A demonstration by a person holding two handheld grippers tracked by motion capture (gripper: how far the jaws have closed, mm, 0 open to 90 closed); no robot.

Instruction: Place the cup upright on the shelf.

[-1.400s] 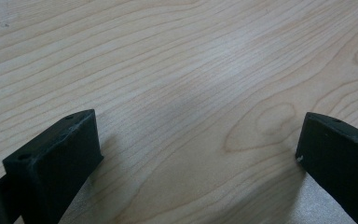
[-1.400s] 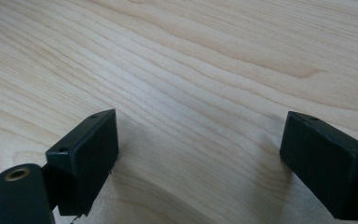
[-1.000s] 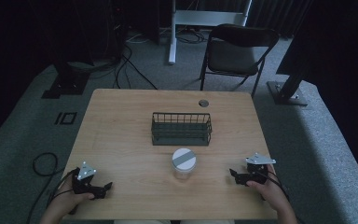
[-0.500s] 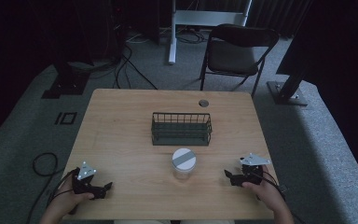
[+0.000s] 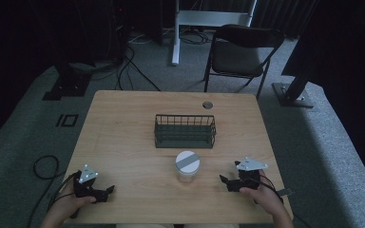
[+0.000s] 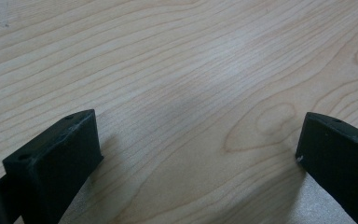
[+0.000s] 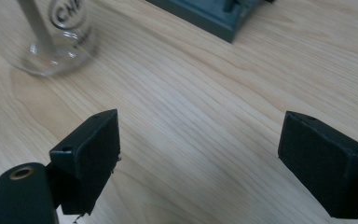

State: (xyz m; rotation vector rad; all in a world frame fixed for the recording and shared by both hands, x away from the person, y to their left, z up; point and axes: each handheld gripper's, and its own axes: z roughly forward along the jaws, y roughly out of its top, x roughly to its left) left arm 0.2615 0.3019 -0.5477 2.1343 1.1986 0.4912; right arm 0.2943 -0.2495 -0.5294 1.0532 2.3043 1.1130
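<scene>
Here's the light wooden table (image 5: 123,133), and right in the middle of its near half stands the clear glass jar with a white round lid crossed by a grey stripe (image 5: 187,166) — upright, on its own, nothing touching it. Just behind it sits the dark green wire basket (image 5: 185,131), near the jar but apart from it.

The right gripper (image 5: 230,183) rests low on the table at the near right edge, held in the person's right hand (image 5: 261,194), jaws spread wide and pointing toward the jar. From the right gripper view the two black jaws stand well apart with bare wood between them, and the jar's glass base (image 7: 56,44) shows at upper left with raised lettering on it, the basket's green corner (image 7: 214,16) at the top.

Over on the near left corner, the left gripper (image 5: 105,192) lies at table level in the left hand (image 5: 69,206) — released too, jaws wide over plain wood grain in the left gripper view. It's well apart from the jar.
</scene>
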